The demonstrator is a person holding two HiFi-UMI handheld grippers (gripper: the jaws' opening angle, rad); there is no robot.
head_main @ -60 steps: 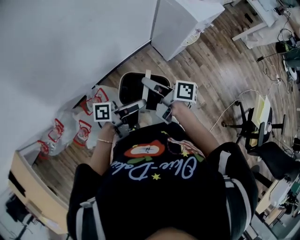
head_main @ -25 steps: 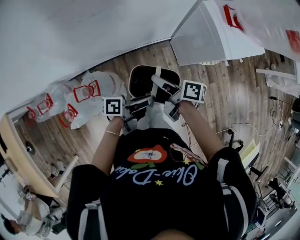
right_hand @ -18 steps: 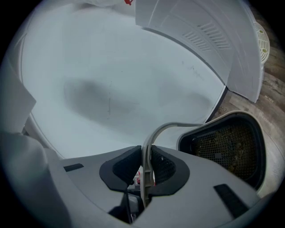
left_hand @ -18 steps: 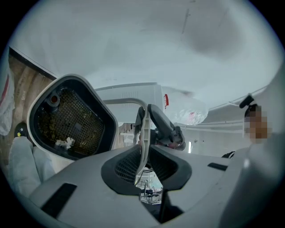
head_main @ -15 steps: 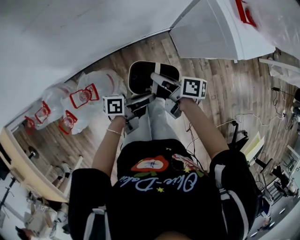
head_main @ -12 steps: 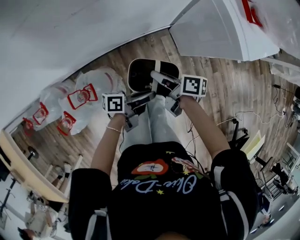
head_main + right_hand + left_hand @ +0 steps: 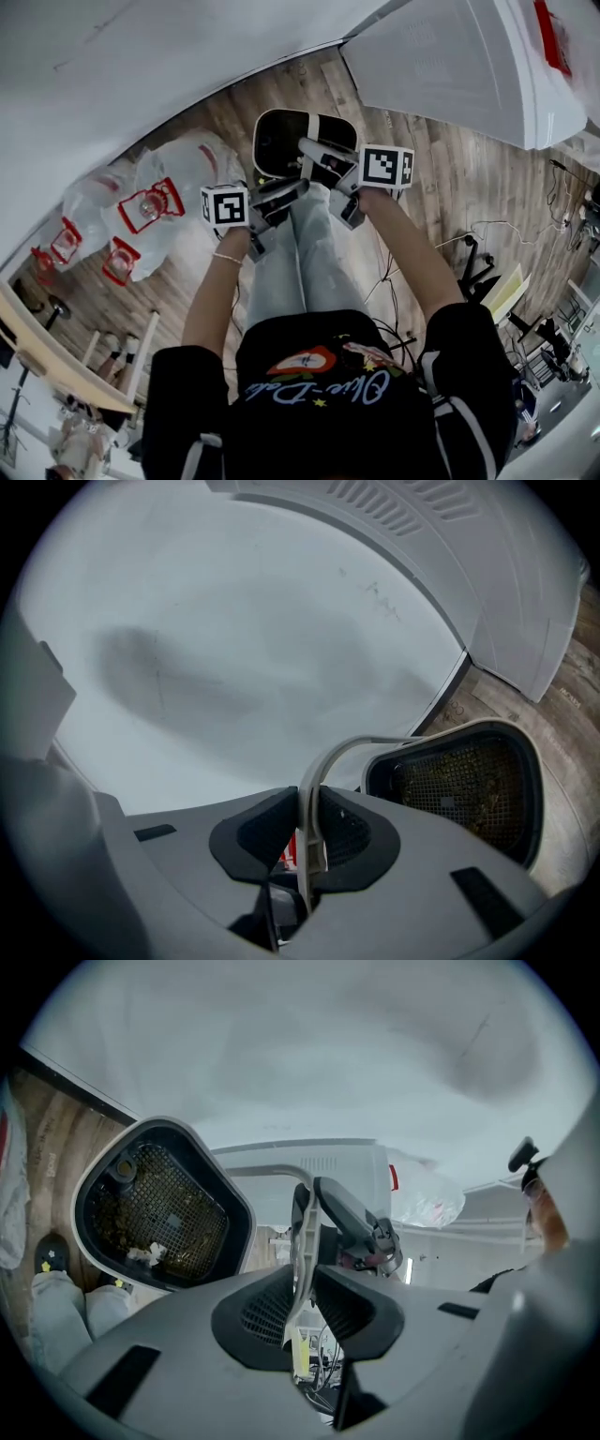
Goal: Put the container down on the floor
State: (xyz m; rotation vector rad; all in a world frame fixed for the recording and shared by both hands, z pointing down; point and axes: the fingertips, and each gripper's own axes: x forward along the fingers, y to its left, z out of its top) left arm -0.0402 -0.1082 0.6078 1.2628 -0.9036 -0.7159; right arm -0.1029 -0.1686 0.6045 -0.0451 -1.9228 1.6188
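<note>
- Holding the black container (image 7: 281,141) by its thin white handle (image 7: 300,1232), the two grippers meet on the same loop, one from each side.
- Left gripper (image 7: 302,1288): the jaws stand only a narrow gap apart. Their dark ribbed pads press on the two faces of the handle strip, which stands on edge between them. These jaws have just been opening slightly, with the handle between them.
- Right gripper (image 7: 311,832): the jaws are just as narrow. They are closed on the handle where the strip rises and curves over toward the container's rim.
- In the left gripper view, the right gripper's tip shows just beyond the handle, close on its far side.
- The container is tilted, with its mouth turned toward the grippers. Inside is a black mesh basket (image 7: 459,794) with bits of debris on it, framed by a pale rim.
- In the head view, the container is low over the wooden floor (image 7: 441,187). It is near the floor's edge along the white wall (image 7: 141,56), just ahead of the person's legs (image 7: 300,262).
- Whether the container's base touches the floor cannot be told.
- Clear plastic bags with red print (image 7: 150,202) lie on the floor to the left of the container, beside the wall.
- A white appliance (image 7: 459,66) stands against the wall to the right.
</note>
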